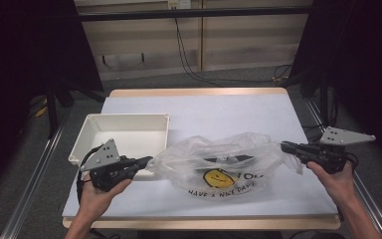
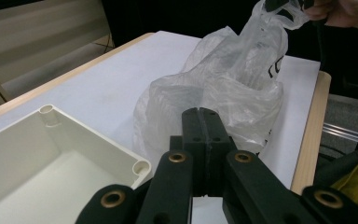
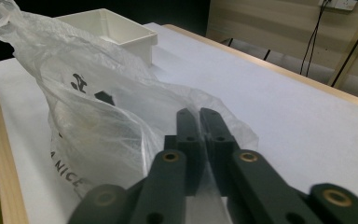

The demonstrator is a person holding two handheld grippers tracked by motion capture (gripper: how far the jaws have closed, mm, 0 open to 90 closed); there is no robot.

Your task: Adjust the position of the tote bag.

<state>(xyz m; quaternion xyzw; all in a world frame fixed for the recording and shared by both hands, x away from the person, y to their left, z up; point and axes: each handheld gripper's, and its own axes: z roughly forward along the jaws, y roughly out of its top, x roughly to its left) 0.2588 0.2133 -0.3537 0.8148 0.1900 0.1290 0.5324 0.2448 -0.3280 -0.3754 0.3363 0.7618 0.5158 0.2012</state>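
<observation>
A clear plastic bag (image 1: 219,162) printed with a yellow smiley and "HAVE A NICE DAY" lies in the middle of the white table, stretched between both grippers. My left gripper (image 1: 146,161) is shut on the bag's left edge, right beside the tray. Its black jaws (image 2: 200,114) close together against the crinkled film of the bag (image 2: 223,88). My right gripper (image 1: 284,146) is shut on the bag's right handle and holds it slightly off the table. In the right gripper view the film of the bag (image 3: 102,126) runs down between the closed jaws (image 3: 196,114).
An empty white plastic tray (image 1: 87,132) stands at the left of the table, its corner (image 2: 137,165) close to my left gripper. The far half of the white table top (image 1: 204,109) lies bare. Dark curtains flank the table and cables trail on the floor behind.
</observation>
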